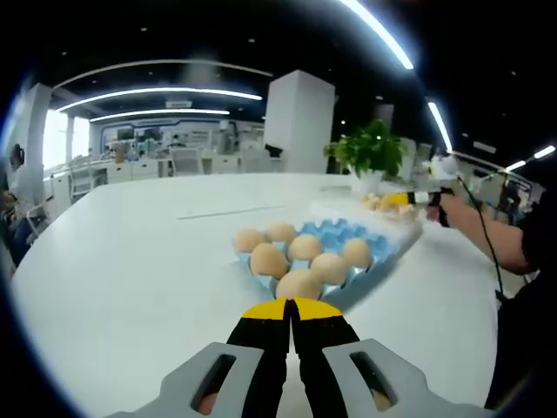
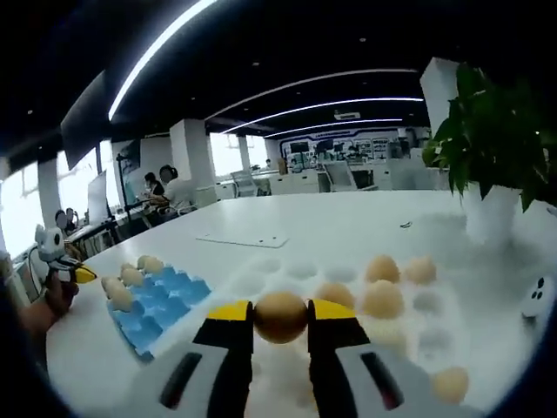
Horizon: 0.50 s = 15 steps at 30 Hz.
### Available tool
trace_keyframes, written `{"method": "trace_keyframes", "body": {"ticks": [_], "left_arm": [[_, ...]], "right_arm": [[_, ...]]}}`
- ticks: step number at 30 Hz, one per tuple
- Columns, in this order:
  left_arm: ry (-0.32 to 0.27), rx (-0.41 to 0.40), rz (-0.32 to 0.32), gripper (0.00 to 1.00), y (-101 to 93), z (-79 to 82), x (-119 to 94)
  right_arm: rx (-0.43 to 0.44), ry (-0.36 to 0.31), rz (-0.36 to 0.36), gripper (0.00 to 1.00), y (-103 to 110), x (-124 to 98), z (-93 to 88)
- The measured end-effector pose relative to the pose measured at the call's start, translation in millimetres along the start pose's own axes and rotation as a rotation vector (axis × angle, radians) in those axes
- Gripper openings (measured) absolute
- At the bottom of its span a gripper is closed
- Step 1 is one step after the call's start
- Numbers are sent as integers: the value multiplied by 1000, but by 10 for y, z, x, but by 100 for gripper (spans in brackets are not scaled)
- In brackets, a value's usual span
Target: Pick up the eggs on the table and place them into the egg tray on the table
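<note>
My right gripper is shut on a brown egg, held just above a white egg tray that still holds several eggs. To the left lies a blue egg tray with eggs along its far side. My left gripper is shut with nothing between its yellow tips, just short of the blue tray and its several eggs. The right gripper shows far right in a hand, over the white tray. The left gripper appears at the far left.
A potted green plant in a white pot stands by the white tray's far corner. A small white device lies at the right. The white table stretches wide and bare to the left. People sit at desks in the background.
</note>
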<state>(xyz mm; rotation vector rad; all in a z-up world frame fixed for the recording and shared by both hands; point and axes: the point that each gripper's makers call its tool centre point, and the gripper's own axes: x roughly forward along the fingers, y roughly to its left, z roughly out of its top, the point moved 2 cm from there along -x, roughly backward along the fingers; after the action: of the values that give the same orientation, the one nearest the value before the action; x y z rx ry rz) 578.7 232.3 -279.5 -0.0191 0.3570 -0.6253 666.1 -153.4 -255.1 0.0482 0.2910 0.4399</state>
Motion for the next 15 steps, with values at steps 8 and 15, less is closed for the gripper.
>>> {"method": "trace_keyframes", "body": {"ticks": [8,15], "left_arm": [[-3,-1,2,1,33,9,-9],[-8,-4,3,1,54,20,-20]], "right_arm": [[-15,20,31,24,145,110,-10],[-27,35,72,24,348,205,-33]]}}
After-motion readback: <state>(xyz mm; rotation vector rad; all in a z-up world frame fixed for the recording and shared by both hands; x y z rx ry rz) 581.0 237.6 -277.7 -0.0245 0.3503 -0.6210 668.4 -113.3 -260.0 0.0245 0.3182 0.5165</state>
